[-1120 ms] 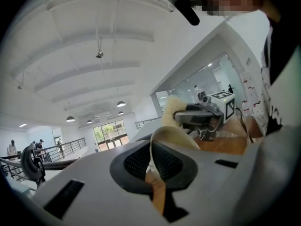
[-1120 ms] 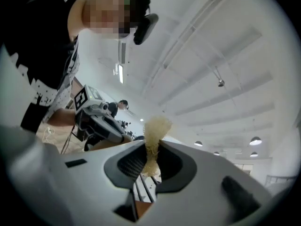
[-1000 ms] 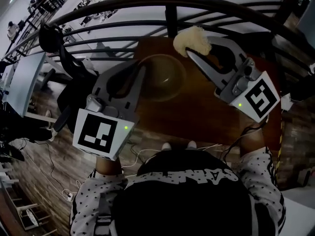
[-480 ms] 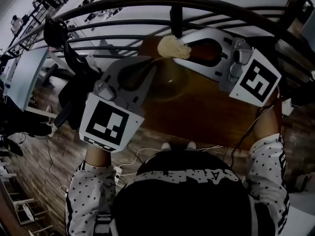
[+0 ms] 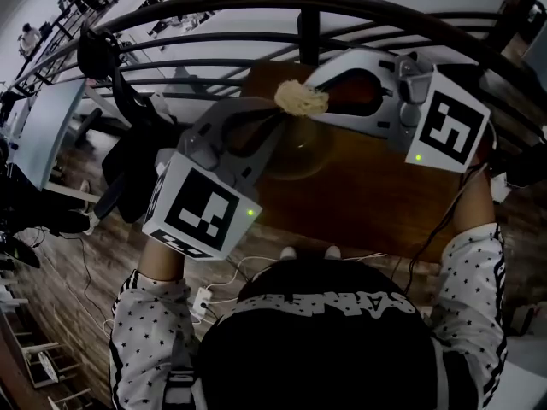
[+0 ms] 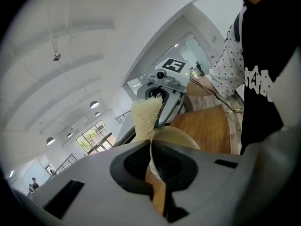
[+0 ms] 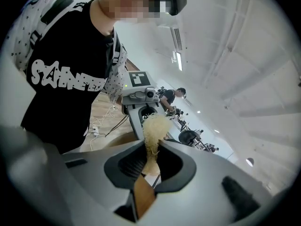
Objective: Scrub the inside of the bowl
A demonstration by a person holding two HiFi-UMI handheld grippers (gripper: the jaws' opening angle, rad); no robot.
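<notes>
A person stands over a brown wooden table (image 5: pixel 367 196) with a gripper in each hand; the tan bowl (image 5: pixel 299 152) sits near the table's far edge, close to a dark railing (image 5: pixel 308 32), tipped up slightly on the left side where it is held. The left gripper (image 5: pixel 261 131) has its jaws pressed onto the bowl's thin rim, a pinch that reads clearly in the left gripper view (image 6: pixel 151 147). The right gripper (image 5: pixel 314 102) reaches in from the opposite side, its jaws clamped on the lower end of a pale, fibrous scrubber (image 5: pixel 299 99); the right gripper view shows the fibres squeezed between them (image 7: pixel 151 149). The scrubber hangs at the bowl's far rim, just beside the left jaws; whether it touches the inner wall cannot be told. The scrubbing appears about to begin; doing it well likely means lowering the scrubber past the rim, pressing it flat to the inner surface and sweeping in circles, while the left pinch holds firm so the light bowl neither spins nor slips free.
</notes>
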